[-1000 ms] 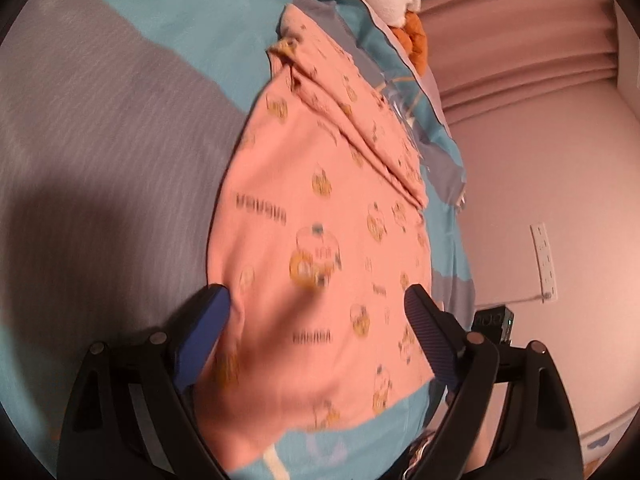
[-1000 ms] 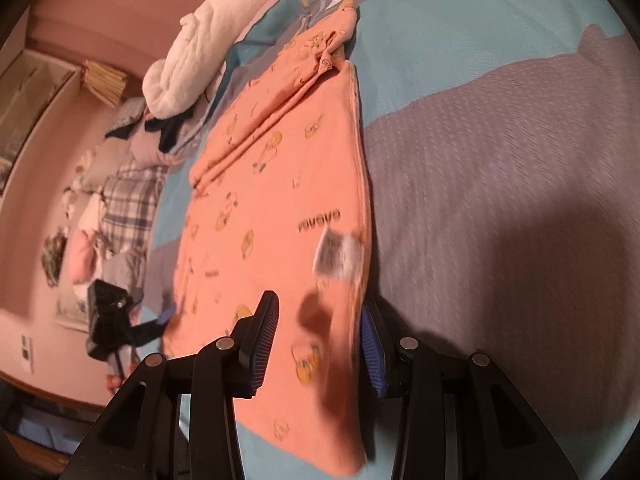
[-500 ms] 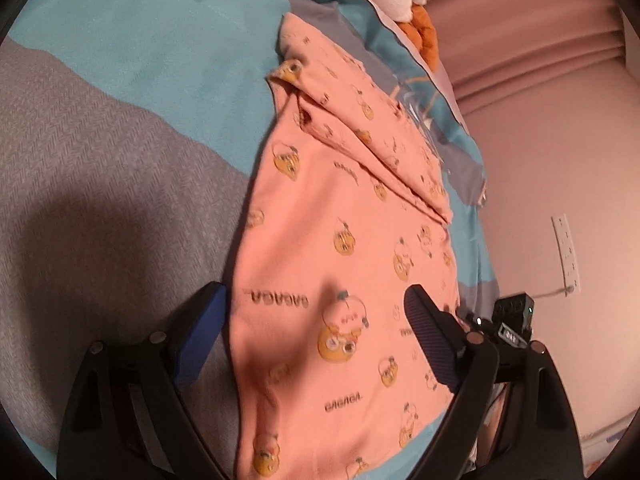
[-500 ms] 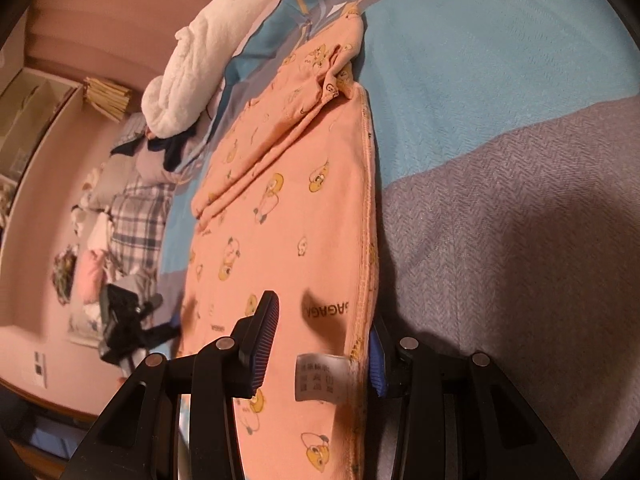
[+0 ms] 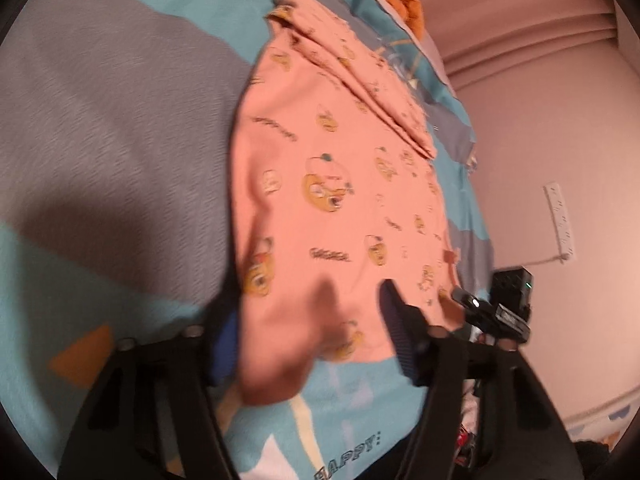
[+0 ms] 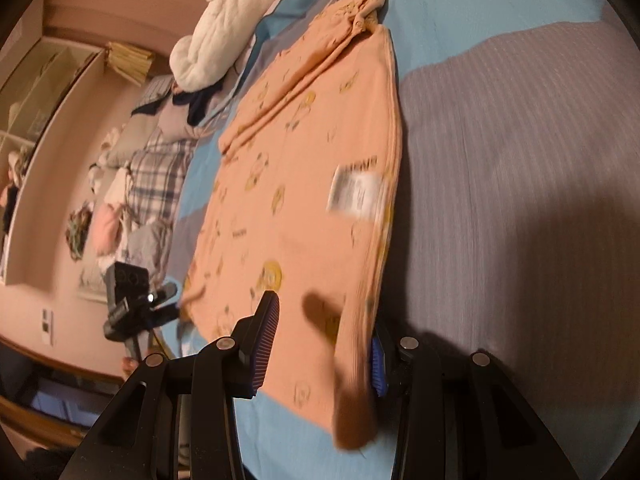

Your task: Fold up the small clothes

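Both tongs sit wide open over the peach garment's (image 5: 340, 200) near hem, left tongs (image 5: 308, 336) and right tongs (image 6: 320, 340). Its long edge lies along the bare grey bed (image 6: 500, 160).

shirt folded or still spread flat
Partly folded: the shirt has a sleeve lying folded over it, and its care tag faces up.

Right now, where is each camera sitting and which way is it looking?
Left wrist: sits on the left gripper, looks along the bed over the peach garment toward a wall; its own two fingers show, with cloth between them.
Right wrist: sits on the right gripper, looks along the same garment toward a white bundle and a shelf; its own fingers show at the garment's edge.
Shared: the garment, the blue and grey bedspread, and a small black camera beside the bed.
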The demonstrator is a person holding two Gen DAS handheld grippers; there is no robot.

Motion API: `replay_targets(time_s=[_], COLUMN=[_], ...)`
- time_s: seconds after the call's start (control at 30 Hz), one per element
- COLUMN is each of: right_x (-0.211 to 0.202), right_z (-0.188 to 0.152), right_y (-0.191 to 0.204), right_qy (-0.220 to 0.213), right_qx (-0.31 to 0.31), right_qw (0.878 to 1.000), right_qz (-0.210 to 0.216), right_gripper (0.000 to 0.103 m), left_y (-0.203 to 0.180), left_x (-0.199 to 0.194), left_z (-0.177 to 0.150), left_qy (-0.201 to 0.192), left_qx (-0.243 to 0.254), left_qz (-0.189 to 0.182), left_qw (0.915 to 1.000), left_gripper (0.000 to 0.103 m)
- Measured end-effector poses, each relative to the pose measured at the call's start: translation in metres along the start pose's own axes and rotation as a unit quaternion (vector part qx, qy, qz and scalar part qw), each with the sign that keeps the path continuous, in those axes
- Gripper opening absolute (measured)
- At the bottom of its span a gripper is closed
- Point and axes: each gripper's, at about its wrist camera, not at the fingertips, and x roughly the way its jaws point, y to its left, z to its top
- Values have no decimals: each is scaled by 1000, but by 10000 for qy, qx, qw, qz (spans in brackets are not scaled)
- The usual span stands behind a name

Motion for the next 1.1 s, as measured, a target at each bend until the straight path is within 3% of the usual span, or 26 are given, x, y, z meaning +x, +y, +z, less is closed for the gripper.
replay_targets(time_s=[0.03,0.1,0.17,0.27,0.33,0.43,0.73,0.93,1.1], right_x=[0,0,3,5,5,2,-24,-29,-28], right_z=[-4,-7,-7,-10,-11,-11,6,21,34], right_y=[3,7,11,14,15,19,44,58,68], right_qy=[-7,-68,-136,-232,-273,-305,-938,-1159,-1238], right_qx=[-47,-141,-188,-296,-384,-428,-538,-644,-739], right_qw=[10000,9996,9991,9975,9957,9954,9939,9894,9877], right_qz=[-73,-241,-365,-597,-793,-800,194,592,609], right_gripper=[40,37,36,20,9,6,6,6,6], left_y=[1,6,13,17,20,19,1,-17,-26], left_x=[1,3,3,3,1,-5,-21,-30,-34], left_z=[1,4,6,5,3,3,15,29,41], left_qy=[-33,-105,-184,-275,-322,-399,-740,-997,-1120], left_qx=[-42,-248,-473,-667,-762,-881,-953,-857,-690], left_qz=[65,166,167,118,59,-143,-1070,-1262,-1230], left_qw=[10000,9995,9986,9973,9966,9952,9869,9833,9836], left_gripper=[46,27,17,8,7,4,4,4,4])
